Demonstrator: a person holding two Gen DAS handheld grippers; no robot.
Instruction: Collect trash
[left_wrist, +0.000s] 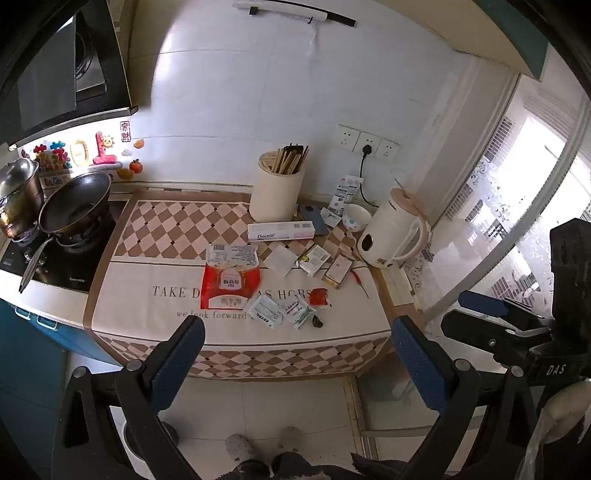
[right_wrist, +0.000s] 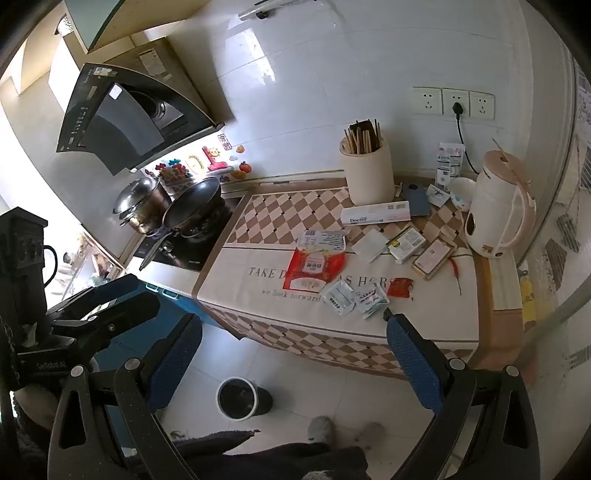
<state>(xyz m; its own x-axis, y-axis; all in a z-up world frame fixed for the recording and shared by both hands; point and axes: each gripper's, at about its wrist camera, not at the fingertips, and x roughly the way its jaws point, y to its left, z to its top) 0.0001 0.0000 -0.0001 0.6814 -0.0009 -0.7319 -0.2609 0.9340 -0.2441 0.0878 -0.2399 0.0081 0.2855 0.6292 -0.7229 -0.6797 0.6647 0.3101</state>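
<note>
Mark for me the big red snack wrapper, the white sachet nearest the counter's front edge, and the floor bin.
Big red snack wrapper (left_wrist: 229, 282): left wrist view, white centre label.
White sachet with dark print (left_wrist: 265, 314): left wrist view, middle of packet.
Round white-rimmed floor bin (right_wrist: 255, 397): right wrist view, right rim.

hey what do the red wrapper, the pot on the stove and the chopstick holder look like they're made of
Red wrapper: thin glossy plastic film, crinkled with a torn top. Pot: polished metal, probably stainless steel, with mirror-like reflections. Chopstick holder: smooth matte cream; plastic or ceramic, can't tell.

Wrappers before me on the counter.
Wrappers (left_wrist: 231, 280) lie mid-cloth (left_wrist: 147, 295); kettle (left_wrist: 393, 236) right, wok (left_wrist: 75, 206) left, bin (right_wrist: 237, 398) on the floor.
</note>
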